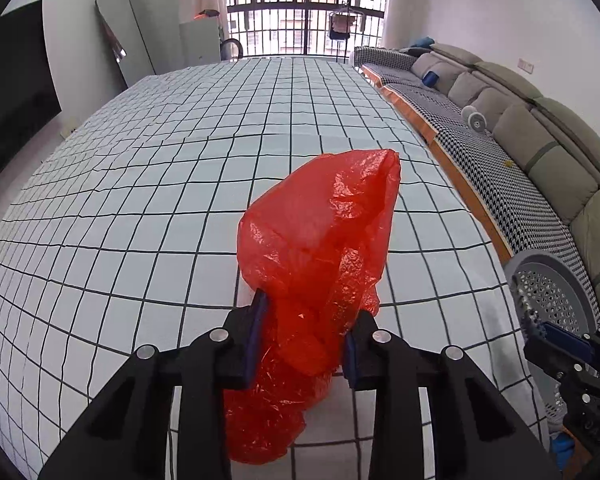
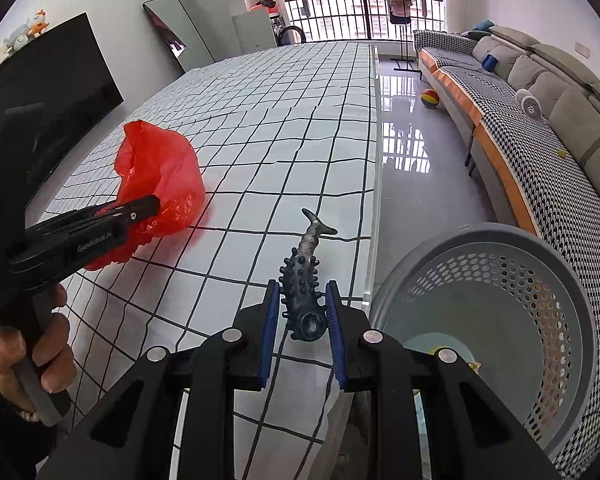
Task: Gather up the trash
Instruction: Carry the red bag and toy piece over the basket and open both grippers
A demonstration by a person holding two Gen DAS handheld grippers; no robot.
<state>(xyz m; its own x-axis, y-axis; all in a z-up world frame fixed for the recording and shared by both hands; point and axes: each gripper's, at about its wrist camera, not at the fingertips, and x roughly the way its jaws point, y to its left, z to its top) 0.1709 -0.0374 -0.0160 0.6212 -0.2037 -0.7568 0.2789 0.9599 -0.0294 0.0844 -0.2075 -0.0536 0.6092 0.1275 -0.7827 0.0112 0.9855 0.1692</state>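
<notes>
A crumpled red plastic bag (image 1: 320, 220) lies on the grid-patterned tablecloth (image 1: 140, 200). My left gripper (image 1: 312, 306) is shut on the bag's near end, with both blue pads pressed into the plastic. From the right wrist view the same bag (image 2: 160, 172) bulges past the left gripper (image 2: 152, 202), which a hand (image 2: 40, 352) holds. My right gripper (image 2: 303, 286) is shut on a dark, knobbly fish-shaped toy (image 2: 306, 256) near the table's right edge, its tail pointing away. Part of the right gripper (image 1: 556, 336) shows at the right rim of the left wrist view.
A grey perforated basket (image 2: 560, 320) stands on the floor just right of the table edge, with something small at its bottom. Beyond it runs a long sofa (image 2: 540, 100) and glossy floor with a coloured ball (image 2: 430, 98). A dark screen (image 2: 40, 120) stands left.
</notes>
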